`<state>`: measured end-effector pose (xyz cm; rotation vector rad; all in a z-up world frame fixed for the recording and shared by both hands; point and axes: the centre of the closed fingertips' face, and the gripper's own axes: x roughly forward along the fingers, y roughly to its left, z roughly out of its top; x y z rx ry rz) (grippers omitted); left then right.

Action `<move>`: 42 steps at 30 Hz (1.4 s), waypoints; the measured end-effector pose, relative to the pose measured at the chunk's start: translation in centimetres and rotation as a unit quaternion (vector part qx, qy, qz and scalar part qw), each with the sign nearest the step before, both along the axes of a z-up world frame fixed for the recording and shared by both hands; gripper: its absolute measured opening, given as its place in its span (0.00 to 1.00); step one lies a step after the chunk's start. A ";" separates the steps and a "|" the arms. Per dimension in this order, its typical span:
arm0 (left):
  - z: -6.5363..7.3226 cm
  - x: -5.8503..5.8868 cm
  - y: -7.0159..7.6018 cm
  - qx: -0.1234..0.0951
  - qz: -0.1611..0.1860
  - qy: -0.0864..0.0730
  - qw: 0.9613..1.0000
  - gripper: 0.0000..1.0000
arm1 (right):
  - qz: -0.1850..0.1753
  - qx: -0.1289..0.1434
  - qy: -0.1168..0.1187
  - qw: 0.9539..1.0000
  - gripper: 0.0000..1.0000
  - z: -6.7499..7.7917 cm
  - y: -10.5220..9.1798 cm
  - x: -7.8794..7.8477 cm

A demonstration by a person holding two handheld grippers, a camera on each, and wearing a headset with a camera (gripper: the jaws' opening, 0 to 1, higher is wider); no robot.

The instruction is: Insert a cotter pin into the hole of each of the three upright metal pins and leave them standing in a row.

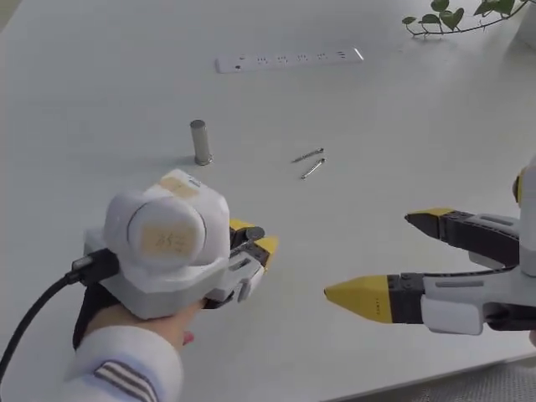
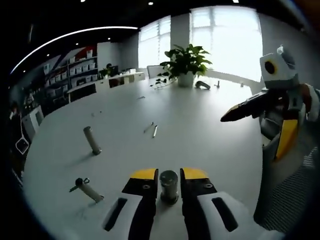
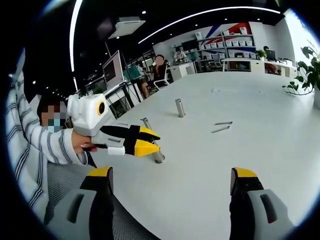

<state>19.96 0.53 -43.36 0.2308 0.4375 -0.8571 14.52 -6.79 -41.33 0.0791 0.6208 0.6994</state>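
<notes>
While the left hand-held gripper [image 1: 264, 239] is clamped on a metal pin [image 2: 169, 186], jaws snug on both sides of it, the pin's base looks planted on the desk [image 1: 377, 100] toward the near edge. Prob. held that way to steady it & keep its hole reachable from the other side.

Right hand-held gripper [image 1: 367, 256] hangs off to the right, jaws wide apart, nothing btwn them, tips aimed in toward the work. Reads as ready to go fetch.

And what to fetch? Two loose cotter pins [image 1: 310, 162] lie flat, just beside each other, nearer the desk's middle, well apart from both grippers.

Second pin [image 1: 199, 142] stands upright on its own, further from the near edge than the left gripper, bare as far as I can tell. Third pin [image 2: 86, 187], in left gripper view, sits off to the side of the jaws, nearer them than the second pin. It has what looks like a looped cotter through its top; leaning or just fisheye tilt, can't tell.

Judging by that: one done, two to go, two cotters spare, so the count matches. Next move, I'd say, needs the right jaws down on one thin cotter lying flat. Fiddly pick, and it could skid on the smooth top.

Power strip [image 1: 289, 59] near the far edge, plant [image 1: 452, 17] at the far right corner, both out of the way.
</notes>
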 end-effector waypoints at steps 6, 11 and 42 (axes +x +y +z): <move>2.2 -0.4 -0.5 -0.058 -0.029 0.013 0.998 0.46 | 0.003 0.000 0.002 1.000 0.96 0.0 0.1 -0.1; 3.3 -1.5 -0.2 -0.088 -0.073 0.031 0.993 0.57 | 0.003 0.000 0.003 1.000 0.96 0.0 0.1 -0.1; 2.7 -6.0 5.1 -0.109 -0.105 0.093 0.984 0.99 | 0.071 -0.099 0.007 0.993 0.92 -0.2 -2.2 1.6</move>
